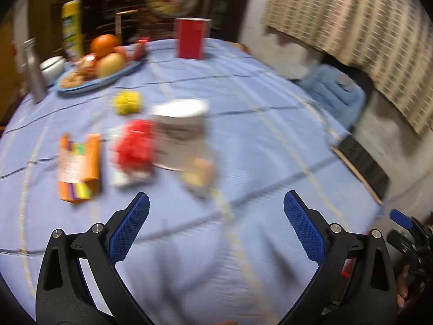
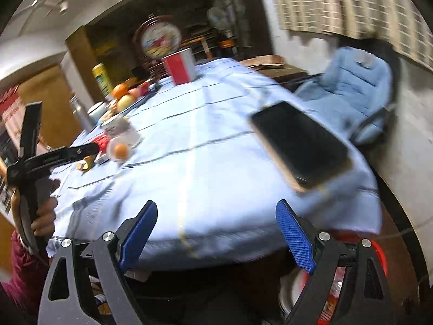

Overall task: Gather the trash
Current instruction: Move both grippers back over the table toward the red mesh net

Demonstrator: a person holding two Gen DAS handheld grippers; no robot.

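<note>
Both hand-held grippers, left point(image 1: 216, 203) and right point(image 2: 216, 211), hang spread and empty; an orange carton point(image 1: 78, 168), red wrapper point(image 1: 134, 146) and plastic cup point(image 1: 184, 135) remain uncollected on the tabletop point(image 1: 270, 140).

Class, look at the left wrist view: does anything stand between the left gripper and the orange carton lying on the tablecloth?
Nothing visible does. The left gripper is open and empty, and only bare blue tablecloth separates it from the orange carton. The red wrapper lies beside the carton, not before it.
</note>
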